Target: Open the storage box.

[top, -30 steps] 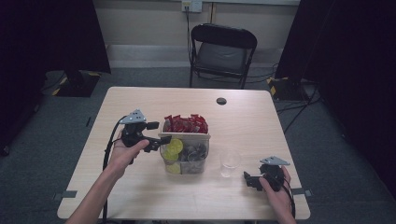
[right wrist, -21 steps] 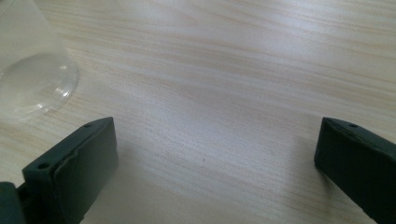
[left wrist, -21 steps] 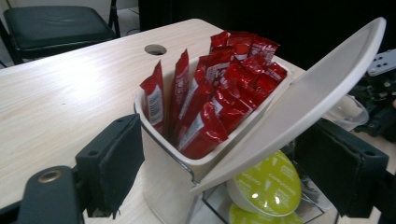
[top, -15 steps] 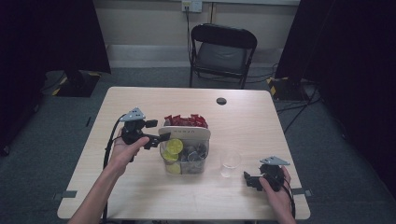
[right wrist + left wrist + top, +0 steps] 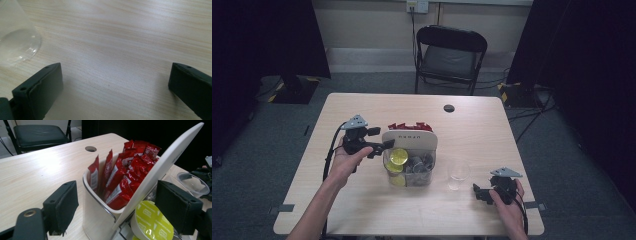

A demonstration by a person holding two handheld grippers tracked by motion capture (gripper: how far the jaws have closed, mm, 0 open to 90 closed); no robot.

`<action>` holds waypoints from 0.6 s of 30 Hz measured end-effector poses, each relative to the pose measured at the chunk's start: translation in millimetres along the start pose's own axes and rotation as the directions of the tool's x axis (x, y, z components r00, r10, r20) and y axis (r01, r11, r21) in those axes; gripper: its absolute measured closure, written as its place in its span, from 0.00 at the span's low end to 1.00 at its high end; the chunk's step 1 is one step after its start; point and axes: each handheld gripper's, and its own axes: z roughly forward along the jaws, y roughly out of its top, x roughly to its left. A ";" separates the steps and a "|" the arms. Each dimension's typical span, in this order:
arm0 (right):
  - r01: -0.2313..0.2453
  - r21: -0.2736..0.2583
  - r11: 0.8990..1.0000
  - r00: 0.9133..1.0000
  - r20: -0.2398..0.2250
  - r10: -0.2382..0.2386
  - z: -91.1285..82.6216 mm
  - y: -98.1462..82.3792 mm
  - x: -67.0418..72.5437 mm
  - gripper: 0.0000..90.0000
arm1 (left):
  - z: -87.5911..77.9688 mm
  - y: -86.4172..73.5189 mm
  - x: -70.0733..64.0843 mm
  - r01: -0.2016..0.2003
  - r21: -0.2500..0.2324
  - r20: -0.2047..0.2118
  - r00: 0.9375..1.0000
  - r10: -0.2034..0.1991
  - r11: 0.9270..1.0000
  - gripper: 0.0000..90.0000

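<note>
A caddy [image 5: 410,155] stands mid-table, with red packets [image 5: 409,126] in its white rear bin, an upright white panel [image 5: 409,136], and yellow-green pods [image 5: 398,156] in its clear front part. My left gripper [image 5: 383,145] reaches in from the caddy's left. In the left gripper view its jaws [image 5: 118,195] straddle the bin's corner [image 5: 96,210] and the panel [image 5: 160,167]. They have just been closing, and the left pad [image 5: 63,207] still stands slightly off the wall. My right gripper [image 5: 477,192] rests open on the table by a clear cup [image 5: 458,173], its jaws [image 5: 115,82] empty.
The clear cup [image 5: 15,42] sits just left of my right gripper's jaws. A dark round cable hole [image 5: 449,108] lies toward the table's far edge. A black folding chair [image 5: 449,55] stands behind the table [image 5: 512,140].
My left gripper has edged closer to the caddy, and the white panel shows taller in the high view than a second ago. The right gripper and the cup have not moved.
</note>
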 end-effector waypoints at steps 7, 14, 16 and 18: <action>0.001 0.000 1.000 1.000 0.000 -0.001 0.0 0.0 0.0 0.00 | -1.7 0.7 6.9 0.016 -0.015 -0.024 1.000 -0.016 1.000 0.23; 0.002 0.000 1.000 1.000 -0.001 -0.002 0.1 0.1 -0.1 0.00 | -0.2 -0.4 7.6 0.024 -0.021 -0.019 1.000 -0.025 0.999 0.22; -0.001 -0.001 1.000 1.000 -0.006 0.000 -0.2 0.1 0.0 0.00 | 1.7 -0.5 7.6 0.016 -0.009 -0.019 1.000 -0.016 1.000 0.21; 0.003 -0.002 1.000 1.000 -0.010 -0.003 -1.0 -0.5 0.3 0.00 | 4.3 -0.8 7.1 0.025 -0.009 -0.015 1.000 -0.025 1.000 0.20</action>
